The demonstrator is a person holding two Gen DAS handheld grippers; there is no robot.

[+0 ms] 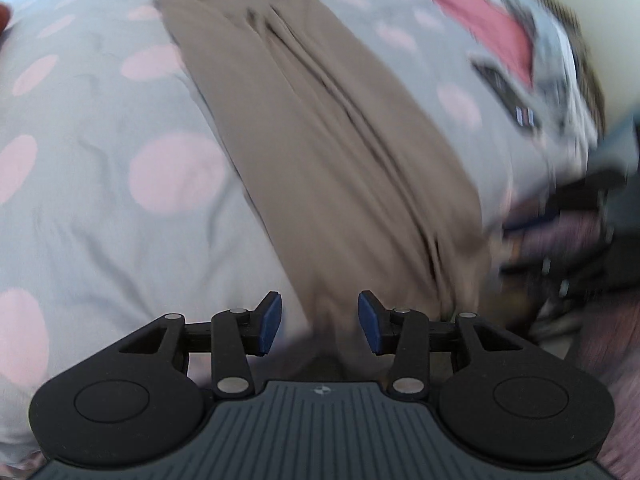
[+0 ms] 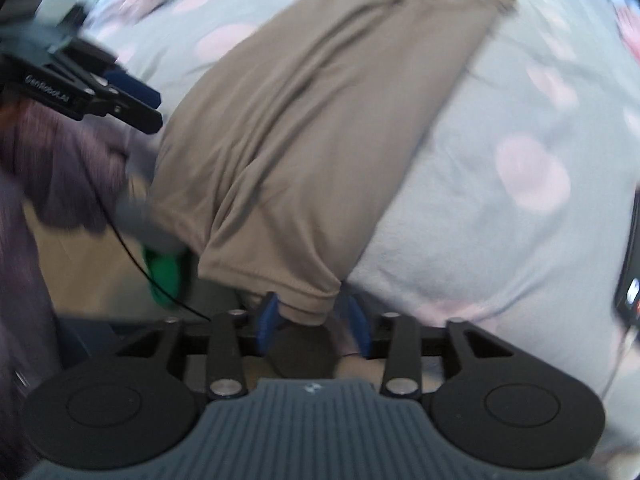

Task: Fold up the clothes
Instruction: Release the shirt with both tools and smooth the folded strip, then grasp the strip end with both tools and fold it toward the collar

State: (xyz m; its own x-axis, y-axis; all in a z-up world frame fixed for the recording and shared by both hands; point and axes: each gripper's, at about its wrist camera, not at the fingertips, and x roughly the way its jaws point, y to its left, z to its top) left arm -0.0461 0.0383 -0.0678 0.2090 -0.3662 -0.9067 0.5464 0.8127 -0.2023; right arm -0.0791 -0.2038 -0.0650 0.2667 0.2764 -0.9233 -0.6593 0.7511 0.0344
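Across the pale grey bedsheet with pink dots (image 1: 100,184) lies the long folded taupe cloth garment (image 1: 320,132), its near end between the parted left tongs (image 1: 320,322) and the parted right tongs (image 2: 314,322), neither pressing it.

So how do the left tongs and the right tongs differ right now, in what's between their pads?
Left tongs stand open, the taupe garment lying beyond their pads, nothing pinched. Right tongs stand open too, but the garment's hemmed corner hangs between their pads, against the left-hand pad. Both have blue pads and point down at the polka-dot bedding.
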